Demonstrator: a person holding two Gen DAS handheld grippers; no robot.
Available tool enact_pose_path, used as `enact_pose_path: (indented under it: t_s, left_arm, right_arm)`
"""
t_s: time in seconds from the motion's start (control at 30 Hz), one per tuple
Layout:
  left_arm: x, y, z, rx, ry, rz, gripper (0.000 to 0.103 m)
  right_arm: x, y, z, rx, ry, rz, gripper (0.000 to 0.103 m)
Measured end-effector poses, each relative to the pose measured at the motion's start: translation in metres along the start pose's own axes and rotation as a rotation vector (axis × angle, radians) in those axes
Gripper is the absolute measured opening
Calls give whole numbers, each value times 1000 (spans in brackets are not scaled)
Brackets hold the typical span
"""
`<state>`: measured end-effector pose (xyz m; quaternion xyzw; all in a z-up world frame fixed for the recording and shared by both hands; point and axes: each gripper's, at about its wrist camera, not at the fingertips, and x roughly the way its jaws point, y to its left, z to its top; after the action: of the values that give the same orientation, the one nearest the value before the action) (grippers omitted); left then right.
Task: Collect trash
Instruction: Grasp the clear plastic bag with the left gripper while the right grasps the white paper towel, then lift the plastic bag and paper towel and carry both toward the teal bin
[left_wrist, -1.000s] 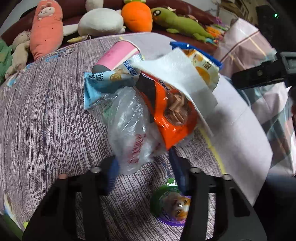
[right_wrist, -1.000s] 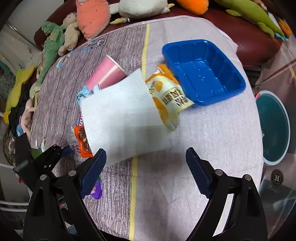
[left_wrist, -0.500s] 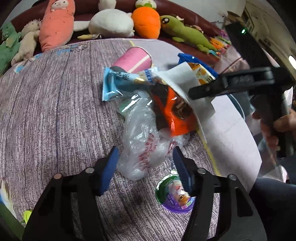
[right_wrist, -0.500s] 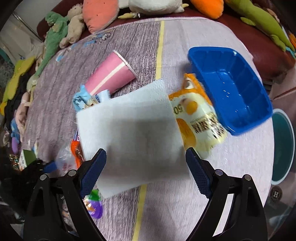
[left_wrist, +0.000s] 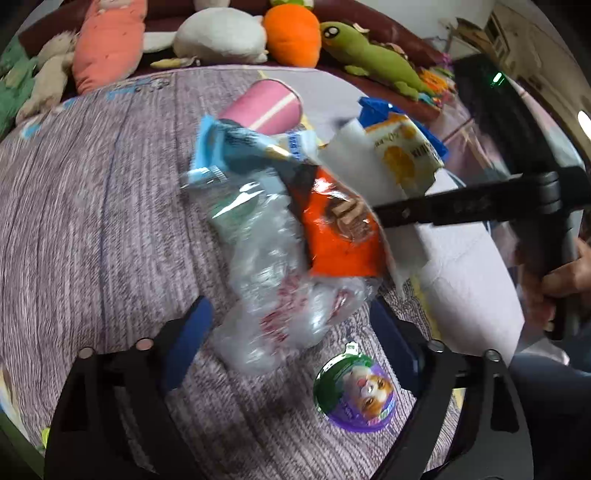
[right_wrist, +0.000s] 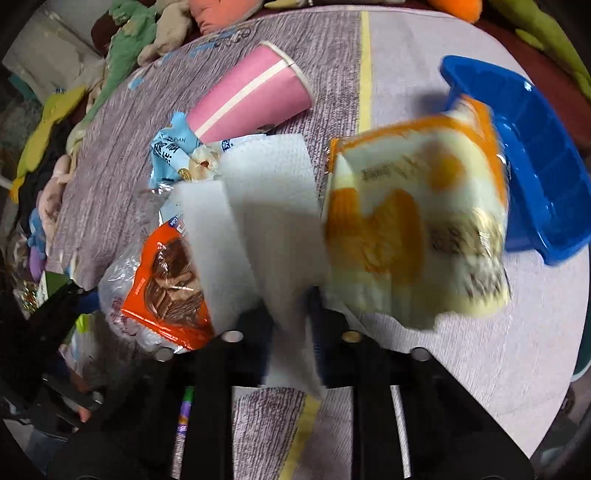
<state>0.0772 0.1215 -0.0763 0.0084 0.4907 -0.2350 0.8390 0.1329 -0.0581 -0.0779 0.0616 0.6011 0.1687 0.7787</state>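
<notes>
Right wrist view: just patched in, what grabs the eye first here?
The white paper towel, folded up between the closing right gripper jaws, which pinch it dead centre. Right of it the orange-and-cream snack bag leans against the blue tray; left of it lies the orange wrapper, and beyond that the pink cup lies on its side.

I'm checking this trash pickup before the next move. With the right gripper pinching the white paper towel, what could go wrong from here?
1. The paper towel lies partly under the yellow snack bag and over the orange packet; as the closing right gripper lifts it, both may get dragged or flipped.
2. The thin towel could tear or slip out.
3. The left gripper is opening around the clear plastic bag, which may stay behind.
</notes>
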Motion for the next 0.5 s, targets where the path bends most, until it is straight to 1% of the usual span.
enact_pose_path:
  t_s: [0.13, 0.23, 0.27, 0.3, 0.33, 0.37, 0.43, 0.5]
  left_arm:
    - [15, -14, 5, 46, 26, 14, 89]
    - [26, -21, 5, 58, 39, 37, 88]
    - [28, -23, 4, 56, 41, 51, 73]
    - [30, -25, 4, 55, 46, 55, 63]
    - [30, -26, 3, 52, 52, 50, 54]
    - [28, -28, 2, 44, 43, 50, 48]
    - [22, -32, -1, 32, 33, 46, 45]
    - [15, -38, -3, 20, 23, 36, 44]
  right_arm:
    - [-24, -4, -8, -5, -35, 1, 10]
    - [-36, -12, -10, 15, -51, 7, 9]
    - [-42, -16, -13, 24, -61, 1, 9]
    - [-46, -20, -15, 31, -65, 2, 9]
    - [-51, -26, -18, 37, -70, 2, 9]
    - [-55, -30, -21, 42, -74, 2, 9]
    - [-59, -33, -23, 48, -81, -1, 9]
    - [-66, -40, -26, 59, -94, -1, 9]
